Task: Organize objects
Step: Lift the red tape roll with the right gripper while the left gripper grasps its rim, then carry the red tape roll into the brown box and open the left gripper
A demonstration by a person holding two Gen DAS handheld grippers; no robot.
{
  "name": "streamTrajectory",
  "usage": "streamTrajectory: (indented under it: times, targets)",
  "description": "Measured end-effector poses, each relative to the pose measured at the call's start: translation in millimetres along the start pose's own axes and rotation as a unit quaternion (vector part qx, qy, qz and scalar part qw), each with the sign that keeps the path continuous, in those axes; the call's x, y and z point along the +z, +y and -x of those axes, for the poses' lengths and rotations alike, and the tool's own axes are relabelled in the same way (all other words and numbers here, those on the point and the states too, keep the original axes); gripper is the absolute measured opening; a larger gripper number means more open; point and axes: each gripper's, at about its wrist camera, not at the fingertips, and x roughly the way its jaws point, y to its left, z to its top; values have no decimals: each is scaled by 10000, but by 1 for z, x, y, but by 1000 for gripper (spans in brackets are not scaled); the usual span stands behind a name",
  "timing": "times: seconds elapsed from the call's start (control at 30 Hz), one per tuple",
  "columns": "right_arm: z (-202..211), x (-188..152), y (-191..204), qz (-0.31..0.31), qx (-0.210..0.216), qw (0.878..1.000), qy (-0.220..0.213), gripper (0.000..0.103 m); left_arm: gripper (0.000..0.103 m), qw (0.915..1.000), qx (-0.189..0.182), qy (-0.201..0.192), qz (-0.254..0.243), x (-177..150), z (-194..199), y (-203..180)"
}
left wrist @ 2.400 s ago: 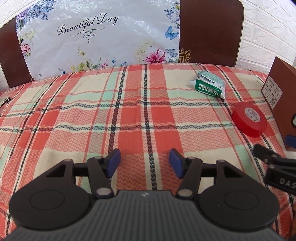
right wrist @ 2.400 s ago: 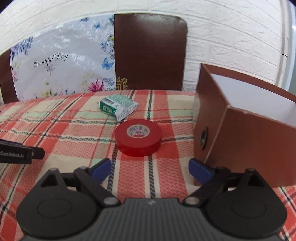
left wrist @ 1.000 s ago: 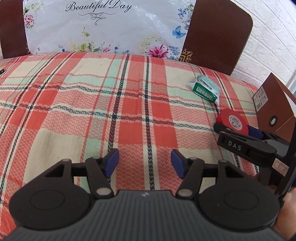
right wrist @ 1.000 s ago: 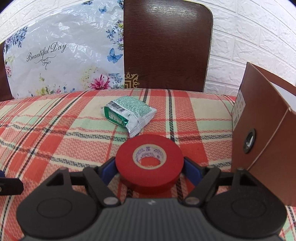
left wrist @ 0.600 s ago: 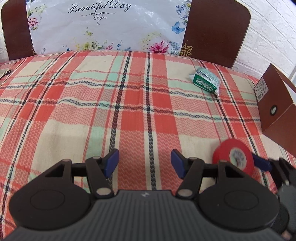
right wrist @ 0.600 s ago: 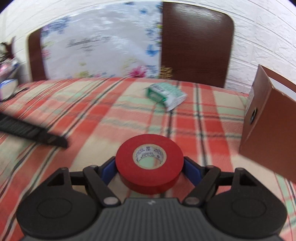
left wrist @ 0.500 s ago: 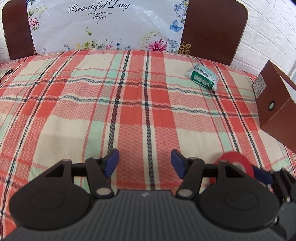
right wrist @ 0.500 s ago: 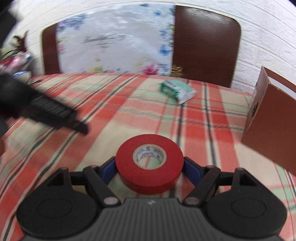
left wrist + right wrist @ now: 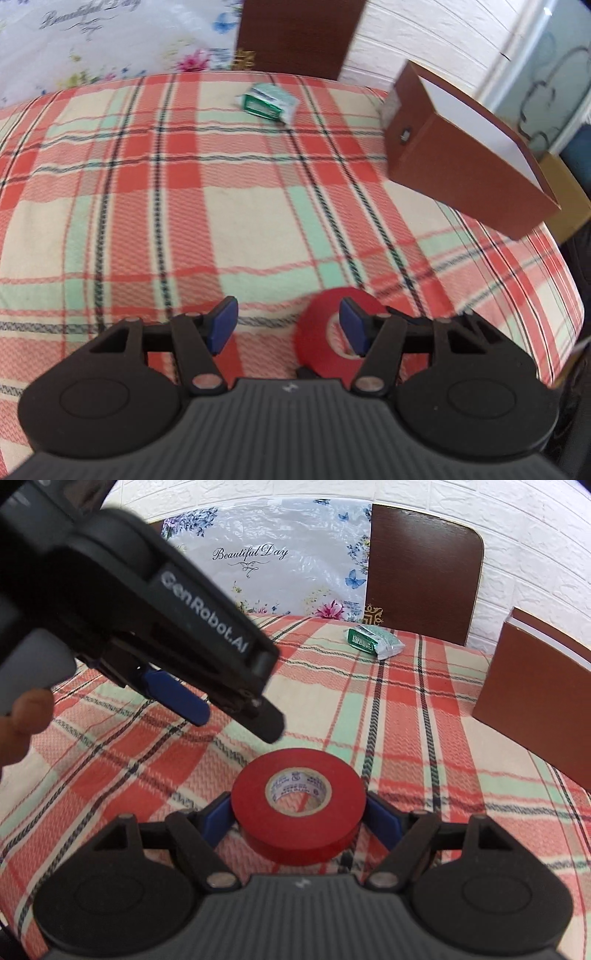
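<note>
My right gripper (image 9: pixel 299 818) is shut on a red roll of tape (image 9: pixel 299 805) and holds it above the plaid tablecloth (image 9: pixel 424 738). In the left wrist view the same tape (image 9: pixel 319 343) stands on edge just behind my left gripper's right pad (image 9: pixel 352 330). My left gripper (image 9: pixel 288 328) is open and empty; it also shows in the right wrist view (image 9: pixel 229 694), above and left of the tape. A green packet (image 9: pixel 269 101) lies at the far side of the table. A brown open box (image 9: pixel 461 155) stands at the right.
A brown chair back (image 9: pixel 421 568) and a flowered plastic sheet (image 9: pixel 266 565) stand behind the table. A white brick wall (image 9: pixel 517 535) is beyond. The table's right edge (image 9: pixel 569 288) drops off near the box.
My right gripper has carried the tape back and left, away from the box. My left gripper has swung right, so the tape now sits right behind its right finger.
</note>
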Motion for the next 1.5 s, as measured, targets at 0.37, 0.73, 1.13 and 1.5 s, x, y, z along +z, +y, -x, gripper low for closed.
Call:
streamTrajectory:
  times: [0.37, 0.73, 1.13, 1.5]
  targets:
    - [10, -9, -2, -19, 133, 9998, -135, 75, 29, 9989, 180, 243, -353, -6, -18, -28]
    - [46, 31, -87, -320, -1333, 9762, -1683, 76, 28, 9871, -488, -881, -1245, 104, -15, -133]
    - [4, 53, -233, -1367, -2303, 9531, -1411, 79, 30, 9814, -570, -707, -1691, 159, -116, -228]
    - [29, 26, -198, -1503, -2367, 9412, -1884, 80, 40, 9718, -32, -1400, -1900, 124, -55, -201]
